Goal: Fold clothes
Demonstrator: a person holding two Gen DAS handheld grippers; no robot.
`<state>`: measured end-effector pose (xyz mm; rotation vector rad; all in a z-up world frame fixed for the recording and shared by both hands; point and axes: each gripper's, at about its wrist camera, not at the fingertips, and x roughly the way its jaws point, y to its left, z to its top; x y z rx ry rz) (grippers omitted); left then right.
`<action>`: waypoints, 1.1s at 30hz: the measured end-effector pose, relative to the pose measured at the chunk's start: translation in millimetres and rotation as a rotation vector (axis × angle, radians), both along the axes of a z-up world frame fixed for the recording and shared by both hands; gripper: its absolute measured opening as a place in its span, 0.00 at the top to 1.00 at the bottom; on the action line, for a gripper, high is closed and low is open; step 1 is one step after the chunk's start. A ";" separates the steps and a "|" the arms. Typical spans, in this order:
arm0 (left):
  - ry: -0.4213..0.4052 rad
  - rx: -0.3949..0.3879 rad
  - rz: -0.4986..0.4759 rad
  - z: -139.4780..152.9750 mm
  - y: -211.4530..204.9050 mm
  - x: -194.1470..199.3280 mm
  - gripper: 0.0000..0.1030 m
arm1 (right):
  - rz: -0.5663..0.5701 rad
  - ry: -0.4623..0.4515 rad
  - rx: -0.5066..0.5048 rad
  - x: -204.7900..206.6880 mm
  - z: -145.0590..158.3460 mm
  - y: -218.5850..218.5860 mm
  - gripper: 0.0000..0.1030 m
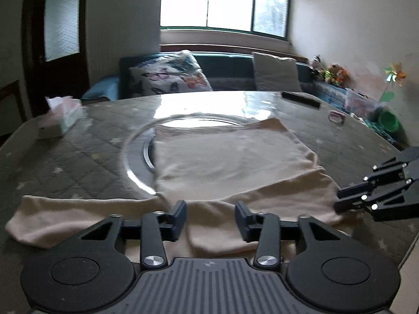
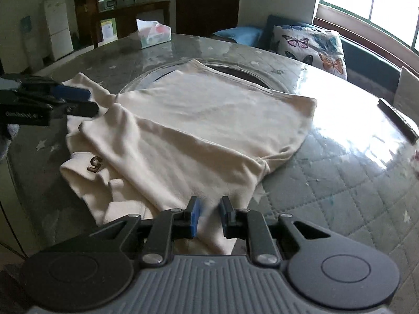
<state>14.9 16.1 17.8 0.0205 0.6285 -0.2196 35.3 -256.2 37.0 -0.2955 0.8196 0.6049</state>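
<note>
Cream shirt [image 2: 199,120] is half folded on the bench [image 2: 340,172] — sleeves still loose. Left hand-held gripper [image 1: 210,218] is apart over it, right hand-held gripper [image 2: 209,216] nearly together around a fold.

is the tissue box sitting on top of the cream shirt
No, the tissue box stands on the table near its far edge, well apart from the cream shirt.

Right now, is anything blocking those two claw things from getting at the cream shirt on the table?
Nothing visible is in the way. The left gripper and the right gripper are both right over the near edge of the cream shirt. The tissue box and the dark bar lie on the far side of the table, well clear.
</note>
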 end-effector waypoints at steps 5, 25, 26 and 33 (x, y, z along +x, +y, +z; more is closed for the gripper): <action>0.013 -0.015 -0.051 -7.0 -16.6 15.6 0.72 | -0.026 -0.042 0.050 13.7 11.2 -1.9 0.83; 0.081 0.017 0.158 -16.2 44.0 -0.1 0.89 | 0.042 -0.043 0.079 36.3 -4.1 39.7 0.83; 0.078 0.010 0.167 -14.8 46.7 -0.3 0.89 | 0.057 -0.042 0.078 36.2 -5.3 47.7 0.83; 0.068 -0.009 0.306 -10.5 86.7 -0.9 0.66 | 0.180 -0.056 0.073 24.8 -13.4 107.1 0.82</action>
